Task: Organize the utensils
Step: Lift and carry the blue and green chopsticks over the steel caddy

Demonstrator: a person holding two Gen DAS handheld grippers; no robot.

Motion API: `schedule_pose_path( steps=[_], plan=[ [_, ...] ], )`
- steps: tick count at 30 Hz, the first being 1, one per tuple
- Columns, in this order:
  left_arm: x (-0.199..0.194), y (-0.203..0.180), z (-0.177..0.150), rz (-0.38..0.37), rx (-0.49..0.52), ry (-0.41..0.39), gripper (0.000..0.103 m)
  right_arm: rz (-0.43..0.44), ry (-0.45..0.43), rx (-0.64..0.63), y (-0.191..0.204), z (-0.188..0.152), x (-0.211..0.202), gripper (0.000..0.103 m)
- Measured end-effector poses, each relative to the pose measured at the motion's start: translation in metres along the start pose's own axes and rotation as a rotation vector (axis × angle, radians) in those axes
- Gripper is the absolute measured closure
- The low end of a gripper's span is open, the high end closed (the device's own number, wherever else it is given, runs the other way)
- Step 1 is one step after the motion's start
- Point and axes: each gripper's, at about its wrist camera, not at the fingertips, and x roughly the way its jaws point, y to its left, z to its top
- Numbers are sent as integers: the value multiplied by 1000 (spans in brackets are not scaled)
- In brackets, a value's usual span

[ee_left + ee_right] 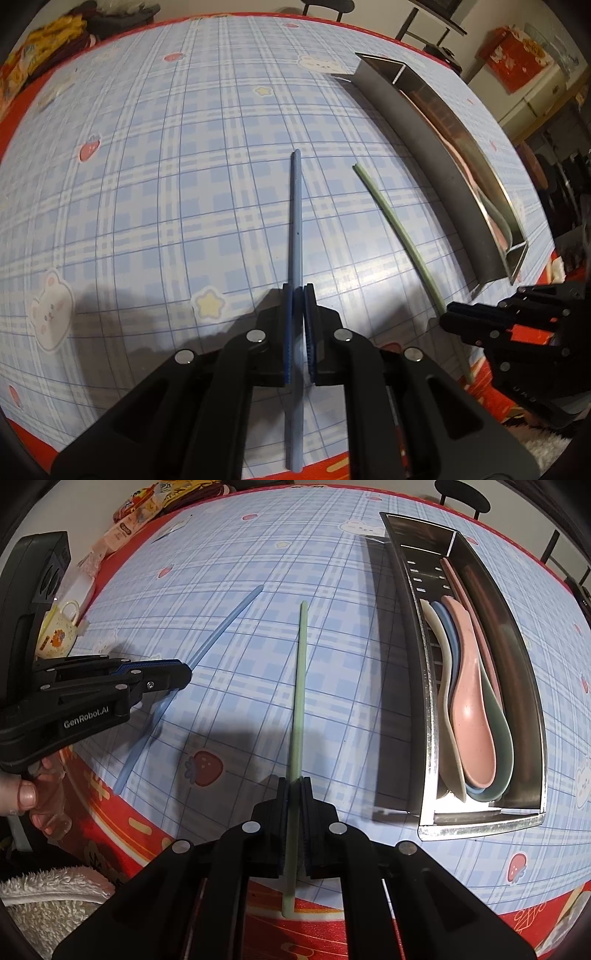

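Chopsticks lay on the checked tablecloth (147,184) | blue chopstick (296,221) clamped in left gripper (298,291) | green chopstick (299,686) clamped in right gripper (294,784), just beside the blue one | metal tray (428,738) at right held stacked spoons (472,716) | a hand (22,794) gripped the left tool.

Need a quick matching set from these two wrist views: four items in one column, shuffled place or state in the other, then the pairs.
1. blue chopstick
2. green chopstick
3. pink spoon
4. metal tray

A. stacked inside the tray
B. clamped in the right gripper
C. standing on the plaid tablecloth
D. clamped in the left gripper

Pairs: 1-D, 2-B, 3-A, 4-C
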Motion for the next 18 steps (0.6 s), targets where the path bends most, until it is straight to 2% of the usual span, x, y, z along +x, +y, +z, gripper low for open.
schedule_pose_path(
  steps=[3, 10, 18],
  plan=[
    [-4, 11, 1, -36, -48, 13, 93, 16, 2, 21, -1, 1, -1, 96],
    [-39, 17, 2, -79, -88, -65, 93, 54, -78, 35, -4, 5, -23, 96],
    [-62, 8, 2, -131, -78, -105, 93, 96, -134, 61, -10, 10, -36, 96]
  ],
)
